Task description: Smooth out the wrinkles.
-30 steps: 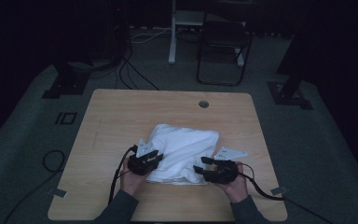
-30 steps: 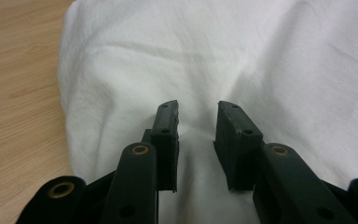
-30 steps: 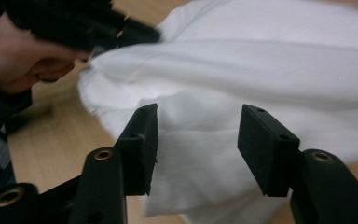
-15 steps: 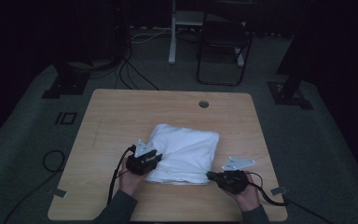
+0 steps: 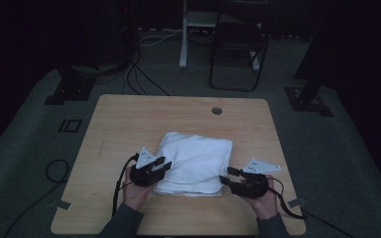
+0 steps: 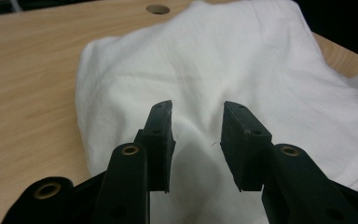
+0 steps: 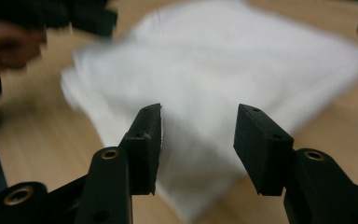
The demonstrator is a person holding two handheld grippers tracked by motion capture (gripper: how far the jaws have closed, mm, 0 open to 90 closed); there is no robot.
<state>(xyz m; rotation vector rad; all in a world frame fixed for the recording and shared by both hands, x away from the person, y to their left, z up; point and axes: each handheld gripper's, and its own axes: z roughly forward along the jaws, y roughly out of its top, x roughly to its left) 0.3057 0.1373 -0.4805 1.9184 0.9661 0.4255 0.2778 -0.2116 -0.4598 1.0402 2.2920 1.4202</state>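
Folded white cloth (image 5: pixel 195 162) lies on the wooden bench (image 5: pixel 129 119), near its front edge, middle of the width. Cable hole (image 5: pixel 217 110) in the bench behind it.

Left tongs (image 5: pixel 162 166) sit over the cloth's near-left corner, jaws apart; the left gripper view shows cloth (image 6: pixel 205 70) below the gap, nothing pinched. These jaws have just been opening a little.

Right tongs (image 5: pixel 229 176) hover at the near-right corner, jaws apart, tips just beside the cloth edge. The right gripper view is blurred, so contact is hard to judge; cloth (image 7: pixel 242 60) appears ahead of the gap, not in it. These jaws have just been opening, nothing between them.

Step in hand, as judged: taking the two near corners. To do it well, lower both tips to bench level, slide under all layers at the edge, close evenly, then lift together so the fold keeps.

Against the earlier frame: right hand now sits slightly farther in toward the corner; left hand and cloth unchanged.
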